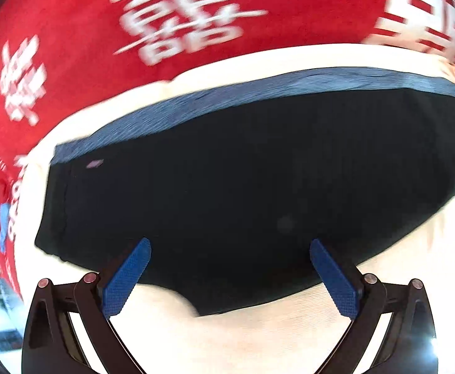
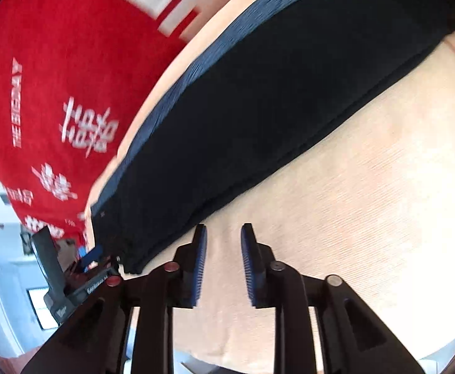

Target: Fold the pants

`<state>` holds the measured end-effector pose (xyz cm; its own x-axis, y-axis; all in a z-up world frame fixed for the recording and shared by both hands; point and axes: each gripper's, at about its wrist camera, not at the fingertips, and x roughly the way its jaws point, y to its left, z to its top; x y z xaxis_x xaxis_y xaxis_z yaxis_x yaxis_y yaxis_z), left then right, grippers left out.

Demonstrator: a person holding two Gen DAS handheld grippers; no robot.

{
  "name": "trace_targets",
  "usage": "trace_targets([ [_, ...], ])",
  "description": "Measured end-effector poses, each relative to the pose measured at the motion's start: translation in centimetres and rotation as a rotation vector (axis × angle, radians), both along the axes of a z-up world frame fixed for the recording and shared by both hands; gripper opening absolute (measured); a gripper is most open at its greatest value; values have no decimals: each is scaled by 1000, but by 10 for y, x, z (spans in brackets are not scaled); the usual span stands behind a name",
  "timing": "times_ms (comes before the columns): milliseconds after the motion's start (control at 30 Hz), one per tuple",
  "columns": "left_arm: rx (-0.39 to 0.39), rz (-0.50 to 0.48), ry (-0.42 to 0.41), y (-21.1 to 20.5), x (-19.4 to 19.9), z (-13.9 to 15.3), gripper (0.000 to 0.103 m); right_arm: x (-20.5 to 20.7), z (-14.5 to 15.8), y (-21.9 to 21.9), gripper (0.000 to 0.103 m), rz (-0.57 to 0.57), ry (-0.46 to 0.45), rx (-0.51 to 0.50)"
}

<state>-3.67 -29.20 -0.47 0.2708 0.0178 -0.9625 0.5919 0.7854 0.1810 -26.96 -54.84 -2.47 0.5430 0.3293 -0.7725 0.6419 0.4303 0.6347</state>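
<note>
While the cream cloth (image 1: 258,336) fills the space under both tools, the black pants (image 1: 243,193) lie flat on it, already doubled into a compact slab, its blue band (image 1: 258,93) on the far edge. A further fold seems due, calling for a pinch on the near hem. Beyond the left gripper (image 1: 229,275), spread wide and empty, sits that hem; the right gripper (image 2: 223,263), 2 pads narrowly parted and empty, hovers beside it. Motion blur smears the red printed fabric (image 1: 71,31).
</note>
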Motion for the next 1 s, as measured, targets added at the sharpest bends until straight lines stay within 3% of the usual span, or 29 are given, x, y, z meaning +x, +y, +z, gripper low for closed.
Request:
trace_targets([
  [200,-108,-44,35,-85,-9,1,103,-33,0,-57,28,-192,-41,16],
  [333,-182,-28,62,-139,-15,-1,103,-65,-6,-100,41,-344,-54,-6],
  [500,-142,-56,120,-183,-37,-28,103,-92,-24,-131,41,-498,-121,34],
  [633,-165,-57,80,-182,-47,-30,103,-89,-36,-141,41,-585,-211,67],
  [800,-155,-72,79,-184,-47,-30,103,-71,-40,-159,39,-603,-273,73],
  [833,-148,-74,84,-186,-47,-29,103,-64,-36,-161,33,-591,-264,74],
  [867,-140,-67,91,-187,-45,-26,102,-63,-32,-161,13,-574,-248,66],
  [900,-145,-62,92,-188,-45,-22,97,-60,-23,-161,13,-546,-251,43],
  [933,-160,-61,92,-196,-45,-14,81,-60,-16,-162,13,-524,-255,21],
  [967,-191,-63,110,-197,-45,-8,74,-56,-4,-161,13,-483,-256,-19],
  [1000,-208,-59,116,-198,-45,-4,74,-53,7,-159,13,-451,-260,-51],
])
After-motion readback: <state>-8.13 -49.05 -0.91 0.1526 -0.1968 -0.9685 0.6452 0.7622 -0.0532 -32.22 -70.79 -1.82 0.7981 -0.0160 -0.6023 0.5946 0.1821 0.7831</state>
